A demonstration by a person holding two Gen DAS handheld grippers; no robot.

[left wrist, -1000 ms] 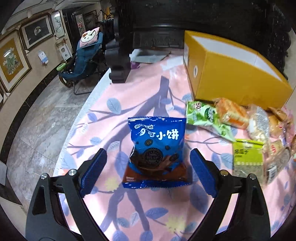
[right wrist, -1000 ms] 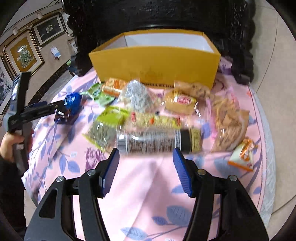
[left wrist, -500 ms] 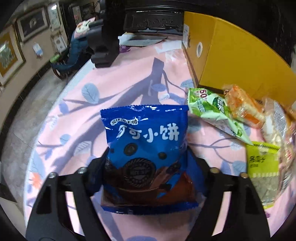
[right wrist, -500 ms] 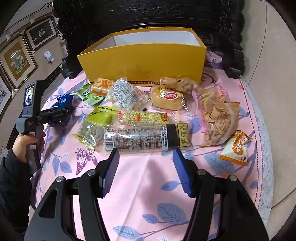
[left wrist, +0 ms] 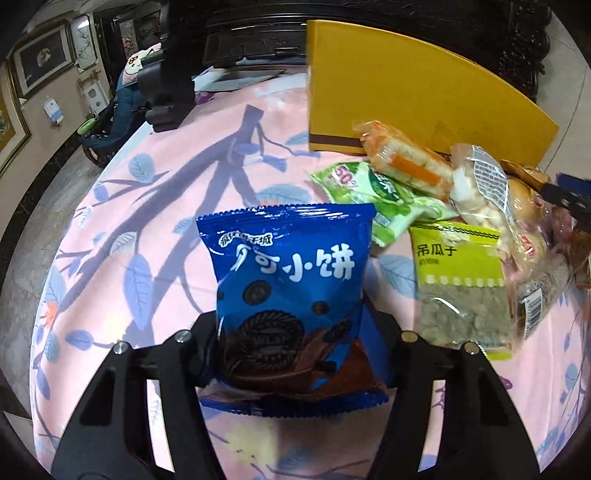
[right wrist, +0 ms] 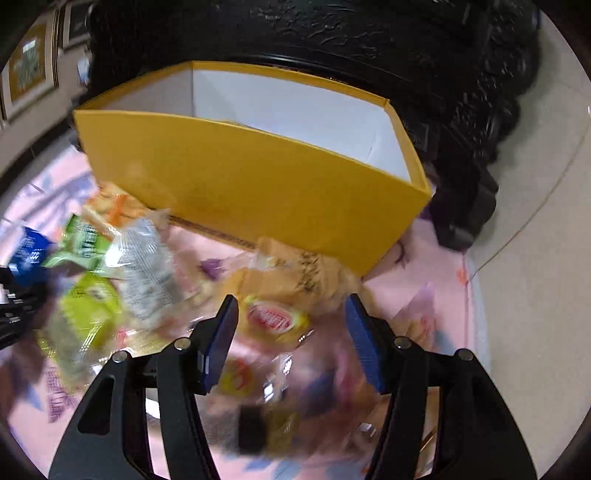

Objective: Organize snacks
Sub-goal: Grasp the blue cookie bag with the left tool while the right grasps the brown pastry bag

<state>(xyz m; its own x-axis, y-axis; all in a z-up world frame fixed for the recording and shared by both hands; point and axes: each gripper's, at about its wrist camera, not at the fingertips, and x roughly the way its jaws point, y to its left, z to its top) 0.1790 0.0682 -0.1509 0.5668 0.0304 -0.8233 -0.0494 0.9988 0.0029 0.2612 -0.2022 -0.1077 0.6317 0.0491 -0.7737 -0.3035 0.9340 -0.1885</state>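
Observation:
My left gripper [left wrist: 291, 354] is shut on a blue cookie bag [left wrist: 291, 288] and holds it above the pink tablecloth [left wrist: 177, 192]. The yellow open box [right wrist: 255, 173] stands at the back; it also shows in the left wrist view [left wrist: 406, 96]. My right gripper [right wrist: 291, 339] is open and empty, its jaws standing over a yellow bread packet with a red label [right wrist: 275, 319] in front of the box. This view is blurred by motion.
A heap of snacks lies before the box: a green packet [left wrist: 376, 195], an orange-striped packet [left wrist: 406, 162], a lime seed packet [left wrist: 461, 284], a clear white packet [left wrist: 484, 195]. Dark carved furniture [right wrist: 332, 33] stands behind. The table edge falls off at the left.
My left gripper closed on the blue cookie bag and lifted it. My right gripper moved forward over the snack pile toward the box, staying open.

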